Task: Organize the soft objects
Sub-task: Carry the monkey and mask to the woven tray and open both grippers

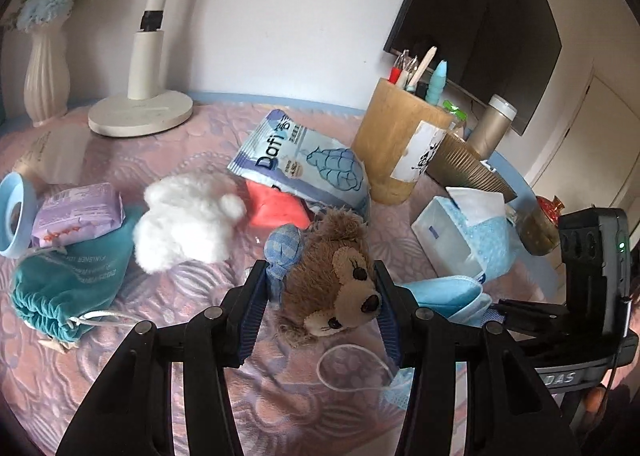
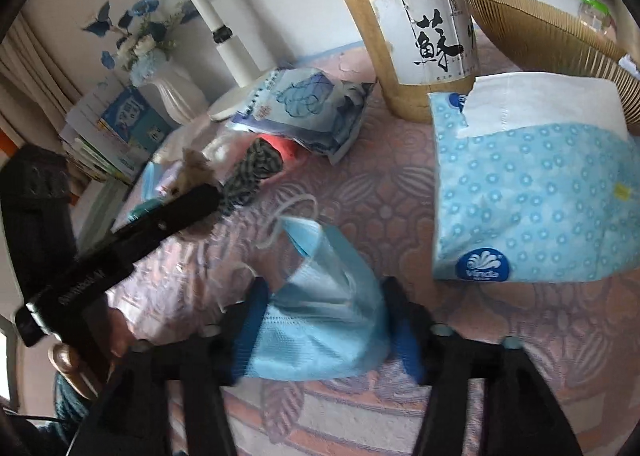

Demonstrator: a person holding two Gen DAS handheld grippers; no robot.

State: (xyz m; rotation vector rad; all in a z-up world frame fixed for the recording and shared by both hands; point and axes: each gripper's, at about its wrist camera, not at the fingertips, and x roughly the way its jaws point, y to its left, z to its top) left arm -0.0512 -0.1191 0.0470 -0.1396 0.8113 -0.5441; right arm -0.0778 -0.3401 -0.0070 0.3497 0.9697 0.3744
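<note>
Black linkage arms lead to the left claw [image 1: 320, 302], whose ribbed blue pads [image 1: 253, 316] sit against both sides of a small brown plush bear [image 1: 334, 280] with a blue checked bow, pinching its head where it lies on the pink floral-patterned surface [image 1: 80, 368]. The right claw [image 2: 326, 330] is spread around a crumpled light blue face mask [image 2: 320, 320] resting on the same surface; its pads flank the mask without clearly pressing it. Left of the bear lie a fluffy white plush piece [image 1: 188, 217], a teal drawstring pouch [image 1: 72, 284] and a lilac wrapped packet [image 1: 78, 211]. Behind the bear are a red block [image 1: 276, 205] and a blue-white snack bag [image 1: 304, 159], then a wooden pen holder [image 1: 400, 143]. A blue dotted tissue pack [image 2: 532, 183] lies right of the mask.
</note>
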